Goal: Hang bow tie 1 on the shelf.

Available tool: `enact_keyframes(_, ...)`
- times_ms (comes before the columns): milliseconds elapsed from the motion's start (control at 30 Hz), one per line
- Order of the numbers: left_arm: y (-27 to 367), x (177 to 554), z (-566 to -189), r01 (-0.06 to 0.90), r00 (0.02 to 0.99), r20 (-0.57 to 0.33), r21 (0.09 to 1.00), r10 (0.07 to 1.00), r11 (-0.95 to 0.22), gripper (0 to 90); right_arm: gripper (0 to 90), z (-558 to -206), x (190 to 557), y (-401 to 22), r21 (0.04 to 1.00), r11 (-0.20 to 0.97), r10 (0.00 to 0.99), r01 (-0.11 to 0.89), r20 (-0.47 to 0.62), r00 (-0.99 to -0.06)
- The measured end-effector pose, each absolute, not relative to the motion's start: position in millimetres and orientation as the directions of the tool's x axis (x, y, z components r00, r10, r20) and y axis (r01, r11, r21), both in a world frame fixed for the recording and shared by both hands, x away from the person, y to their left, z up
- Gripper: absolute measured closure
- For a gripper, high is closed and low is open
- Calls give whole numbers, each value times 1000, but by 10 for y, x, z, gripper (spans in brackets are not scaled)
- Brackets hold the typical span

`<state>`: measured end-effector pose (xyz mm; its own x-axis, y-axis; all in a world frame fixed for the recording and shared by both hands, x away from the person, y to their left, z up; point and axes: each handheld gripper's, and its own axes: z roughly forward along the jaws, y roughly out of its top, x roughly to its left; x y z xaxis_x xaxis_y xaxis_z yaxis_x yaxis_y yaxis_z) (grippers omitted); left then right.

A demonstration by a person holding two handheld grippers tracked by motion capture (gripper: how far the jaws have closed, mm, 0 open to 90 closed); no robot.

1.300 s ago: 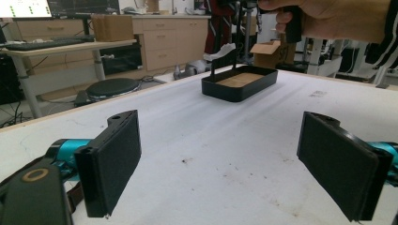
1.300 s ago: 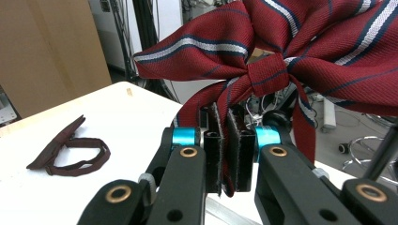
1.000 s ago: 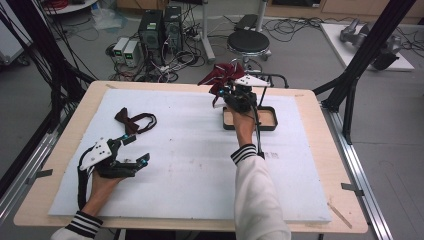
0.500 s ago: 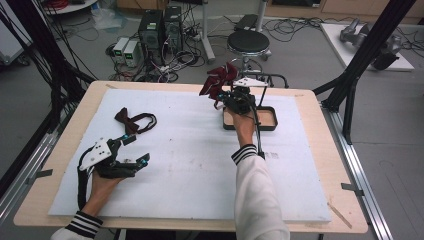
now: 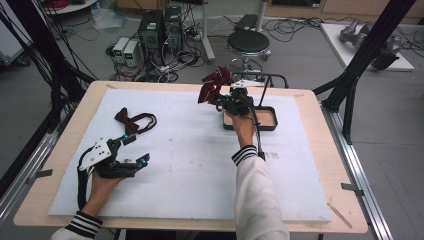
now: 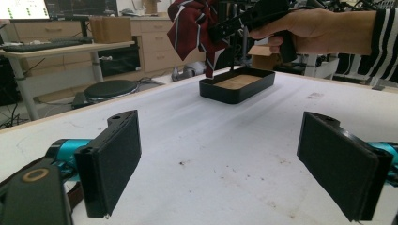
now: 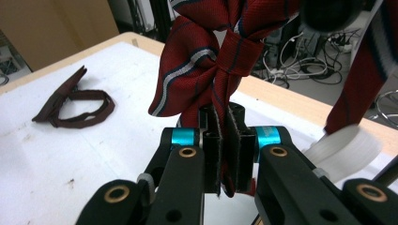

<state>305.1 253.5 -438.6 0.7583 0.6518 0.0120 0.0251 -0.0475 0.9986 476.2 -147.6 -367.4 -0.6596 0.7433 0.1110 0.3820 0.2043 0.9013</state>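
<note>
A red striped bow tie (image 5: 214,85) hangs in the air above the back of the table, with my right gripper (image 5: 225,102) shut on its fabric. In the right gripper view the pads pinch the bow tie (image 7: 206,61) between them below its knot. A black tray (image 5: 270,119) with a tan bottom sits just right of that hand. A dark maroon bow tie (image 5: 131,121) with its strap lies flat at the left. My left gripper (image 5: 136,150) rests low near the front left, open, and its wide-apart pads (image 6: 110,164) have nothing between them.
A white mat (image 5: 200,165) covers the wooden table (image 5: 320,100). A black metal stand (image 5: 270,80) rises behind the tray. Beyond the far edge stand a stool (image 5: 248,42) and computers with cables on the floor.
My right gripper has shifted slightly left with the red bow tie, away from over the tray. The left hand has stayed where it was.
</note>
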Motion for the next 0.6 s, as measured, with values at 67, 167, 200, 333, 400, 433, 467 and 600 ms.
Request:
enact_keyframes(67, 2537, 3049, -4386, 26, 760, 12, 999, 650, -48, 144, 859, -3698, 4767, -1461, 887, 235, 739, 399, 103, -665)
enact_keyframes(167, 2547, 3046, -4386, 29, 760, 8, 999, 650, -46, 144, 859, -3707, 4767, -1456, 883, 242, 739, 402, 101, -666)
enact_keyframes(200, 2552, 3049, -4388, 26, 758, 9, 999, 652, -44, 144, 859, -3708, 4767, -1456, 883, 240, 739, 403, 103, -666)
enact_keyframes(333, 2568, 3053, -4389, 26, 757, 5, 999, 654, -37, 144, 813, -3694, 4760, -1453, 889, 238, 738, 391, 96, -668)
enact_keyframes(400, 2571, 3051, -4387, 26, 757, 4, 999, 654, -37, 144, 741, -3686, 4761, -1456, 893, 239, 738, 381, 88, -670)
enact_keyframes(433, 2575, 3048, -4384, 24, 757, 6, 999, 653, -38, 144, 741, -3686, 4761, -1456, 893, 239, 738, 381, 88, -670)
enact_keyframes(467, 2582, 3048, -4380, 23, 755, 4, 999, 655, -34, 144, 422, -3687, 4765, -1451, 897, 202, 737, 393, 125, -664)
enact_keyframes(600, 2593, 3051, -4381, 25, 753, 0, 999, 658, -29, 145, 130, -3647, 4725, -1444, 892, 203, 724, 403, 141, -676)
